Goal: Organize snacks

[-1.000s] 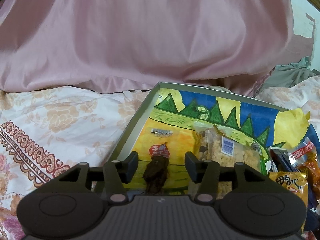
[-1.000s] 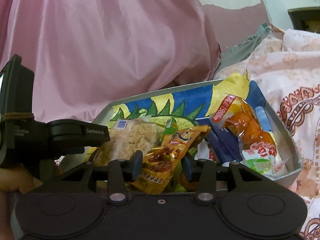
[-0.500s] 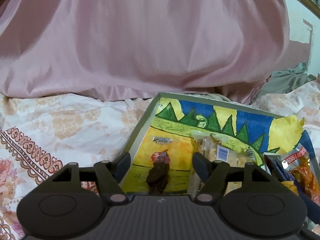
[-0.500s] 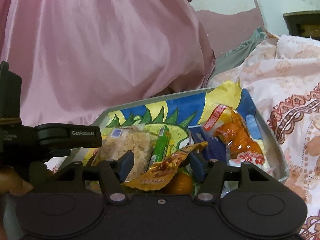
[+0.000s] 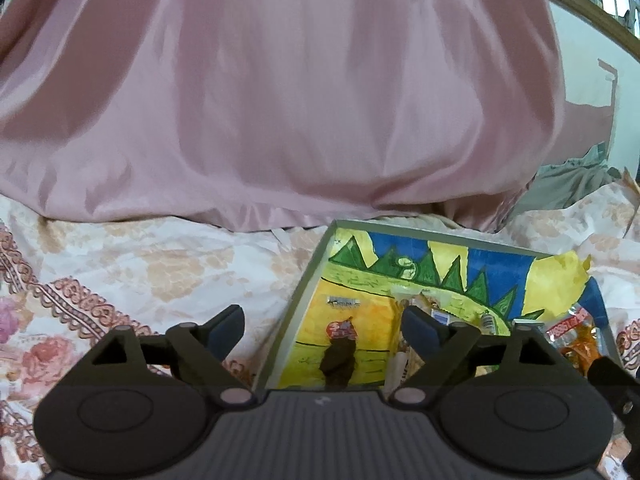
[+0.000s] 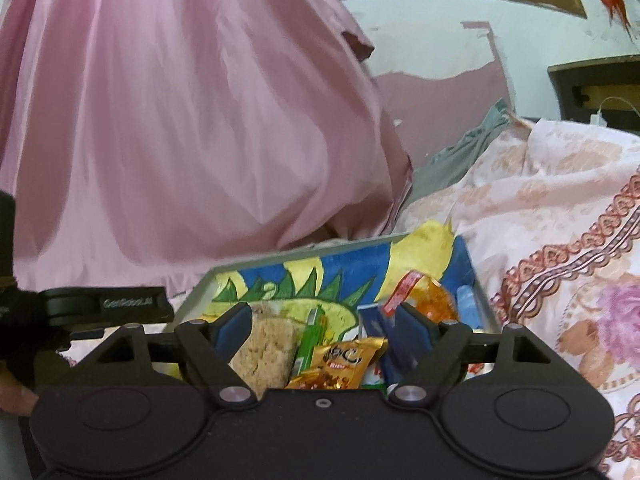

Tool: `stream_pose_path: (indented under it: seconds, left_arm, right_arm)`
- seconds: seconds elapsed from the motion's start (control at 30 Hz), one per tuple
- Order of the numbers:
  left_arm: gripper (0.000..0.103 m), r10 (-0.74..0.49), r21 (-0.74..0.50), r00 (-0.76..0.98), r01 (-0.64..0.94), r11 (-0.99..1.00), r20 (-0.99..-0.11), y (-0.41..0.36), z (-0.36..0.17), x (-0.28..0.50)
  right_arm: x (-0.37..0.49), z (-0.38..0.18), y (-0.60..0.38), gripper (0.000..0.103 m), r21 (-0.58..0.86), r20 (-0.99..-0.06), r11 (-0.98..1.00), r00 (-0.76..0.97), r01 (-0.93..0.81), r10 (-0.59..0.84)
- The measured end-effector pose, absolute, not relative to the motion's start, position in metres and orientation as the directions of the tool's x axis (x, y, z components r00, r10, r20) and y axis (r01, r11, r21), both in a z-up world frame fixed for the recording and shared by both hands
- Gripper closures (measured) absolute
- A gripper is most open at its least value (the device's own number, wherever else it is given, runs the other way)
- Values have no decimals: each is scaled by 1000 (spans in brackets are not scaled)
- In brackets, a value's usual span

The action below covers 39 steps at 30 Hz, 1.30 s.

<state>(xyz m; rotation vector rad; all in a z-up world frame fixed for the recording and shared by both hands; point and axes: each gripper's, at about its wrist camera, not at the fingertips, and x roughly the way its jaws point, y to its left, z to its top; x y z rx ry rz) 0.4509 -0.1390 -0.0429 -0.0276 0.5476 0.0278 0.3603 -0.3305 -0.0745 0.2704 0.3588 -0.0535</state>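
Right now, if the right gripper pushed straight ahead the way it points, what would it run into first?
Most likely the orange snack packet lying in the painted box, just ahead between the open fingers of the right gripper; the rice-crisp bar sits beside it. Depth is uncertain.

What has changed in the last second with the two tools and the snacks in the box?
Both tools have let go. The left tool has just opened off the dark brown snack, which now lies on the painted floor of the box. The right tool has just opened off the orange packet, now lying among the other snacks. Both views drew back and up. The box and the pink cloth stayed put.
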Motion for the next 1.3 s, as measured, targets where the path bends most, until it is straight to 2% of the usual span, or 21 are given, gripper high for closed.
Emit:
stream_pose_path:
  seconds: [0.53,0.83,1.3]
  left_arm:
    - [2,8,3,878,-8,1000,-479,-135,-7,371]
    - [1,8,26,899,4,1000,-438,-136,12,342]
    - [1,4,19,914,5,1000,-406,-134,25,305]
  right_arm:
    - [308,-31,-328,11,242,-267,966,963,93,-26]
    - [287,-17,-325,6,237,-227,967,973,89,-34]
    - [252,-10,-329,1,262,-229,957,971,122,-61]
